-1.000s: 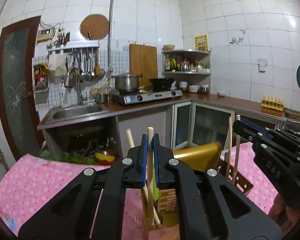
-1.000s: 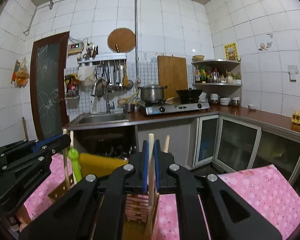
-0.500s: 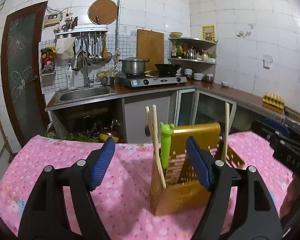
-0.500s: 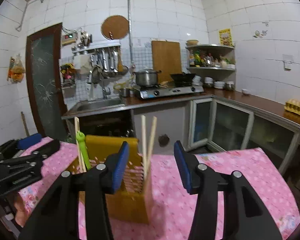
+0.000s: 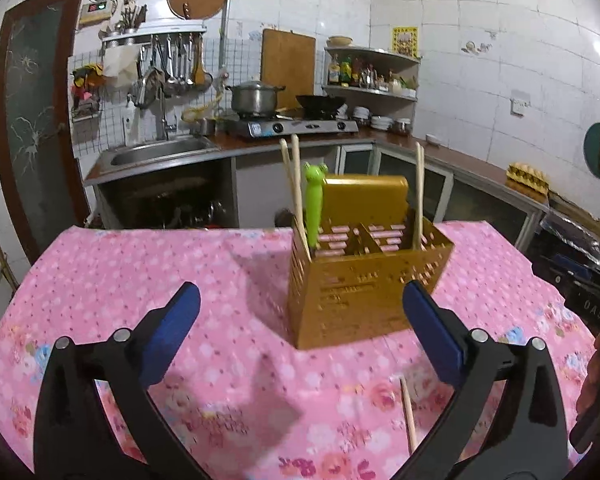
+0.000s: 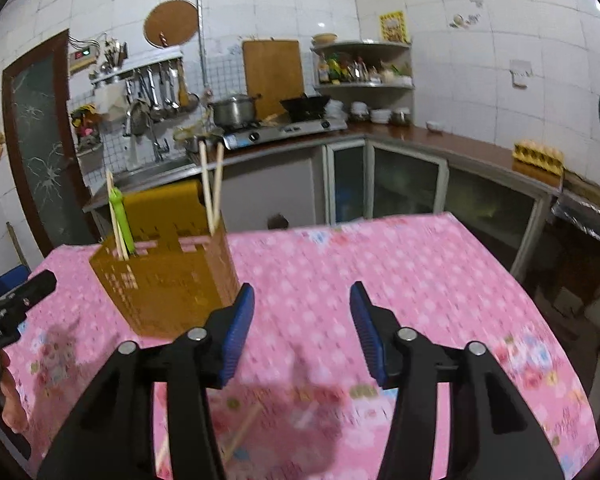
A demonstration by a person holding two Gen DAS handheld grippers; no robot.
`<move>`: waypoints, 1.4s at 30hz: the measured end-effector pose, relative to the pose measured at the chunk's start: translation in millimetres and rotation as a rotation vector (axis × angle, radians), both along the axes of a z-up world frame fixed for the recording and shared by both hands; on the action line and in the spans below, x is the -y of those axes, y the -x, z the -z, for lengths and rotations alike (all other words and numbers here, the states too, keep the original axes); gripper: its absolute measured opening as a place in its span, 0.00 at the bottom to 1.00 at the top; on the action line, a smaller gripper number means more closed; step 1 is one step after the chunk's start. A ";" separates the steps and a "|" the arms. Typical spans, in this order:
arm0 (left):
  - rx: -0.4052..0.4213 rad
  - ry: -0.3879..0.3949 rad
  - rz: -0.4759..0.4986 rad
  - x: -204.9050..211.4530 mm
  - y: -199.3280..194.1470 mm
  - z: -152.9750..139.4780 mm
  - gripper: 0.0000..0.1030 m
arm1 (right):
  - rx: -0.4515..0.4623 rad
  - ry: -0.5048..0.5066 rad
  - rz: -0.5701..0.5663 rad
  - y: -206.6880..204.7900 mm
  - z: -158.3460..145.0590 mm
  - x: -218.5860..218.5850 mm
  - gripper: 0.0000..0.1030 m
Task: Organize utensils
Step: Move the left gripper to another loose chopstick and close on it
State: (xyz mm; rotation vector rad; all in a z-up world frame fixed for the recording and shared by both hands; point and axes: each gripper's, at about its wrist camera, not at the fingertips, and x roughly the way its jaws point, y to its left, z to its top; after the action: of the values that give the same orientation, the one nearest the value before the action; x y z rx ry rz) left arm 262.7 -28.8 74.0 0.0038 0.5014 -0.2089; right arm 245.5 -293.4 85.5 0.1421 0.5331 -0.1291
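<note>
A golden slotted utensil holder (image 5: pixel 360 280) stands on the pink flowered tablecloth (image 5: pixel 140 272); it also shows in the right wrist view (image 6: pixel 168 280). It holds wooden chopsticks (image 5: pixel 292 184) beside a green frog-topped utensil (image 5: pixel 314 208), and more chopsticks (image 5: pixel 419 196) on its other side (image 6: pixel 212 188). My left gripper (image 5: pixel 300 332) is open and empty, in front of the holder. My right gripper (image 6: pixel 302 328) is open and empty, right of the holder. Loose chopsticks lie on the cloth (image 5: pixel 407 412) (image 6: pixel 242 428).
Behind the table a counter runs along the tiled walls with a sink (image 5: pixel 156 156), a gas stove with a pot (image 5: pixel 256 98) and an egg tray (image 5: pixel 528 174). A dark door (image 5: pixel 32 132) is at the left. The right gripper's body shows at the left view's right edge (image 5: pixel 580 296).
Both grippers were shut on chopsticks over the holder, then opened and left them standing in it. Both have since pulled back and up from the holder.
</note>
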 end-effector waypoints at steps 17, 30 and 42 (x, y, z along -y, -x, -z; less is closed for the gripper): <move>-0.222 -0.057 0.056 34.4 2.5 64.3 0.95 | -0.205 0.014 0.044 18.6 70.6 -3.4 0.57; -0.429 -0.046 0.172 73.1 -5.3 91.4 0.60 | -0.296 0.023 0.131 25.3 83.6 14.4 0.57; -0.497 -0.146 0.245 109.6 -16.1 114.4 0.20 | -0.431 -0.008 0.221 72.0 105.7 17.3 0.57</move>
State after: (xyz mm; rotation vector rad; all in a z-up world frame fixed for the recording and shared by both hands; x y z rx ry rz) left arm 278.8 -138.4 -40.4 0.1592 1.0125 -0.4172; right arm 173.5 -310.7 -20.2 0.1816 0.9477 -0.3780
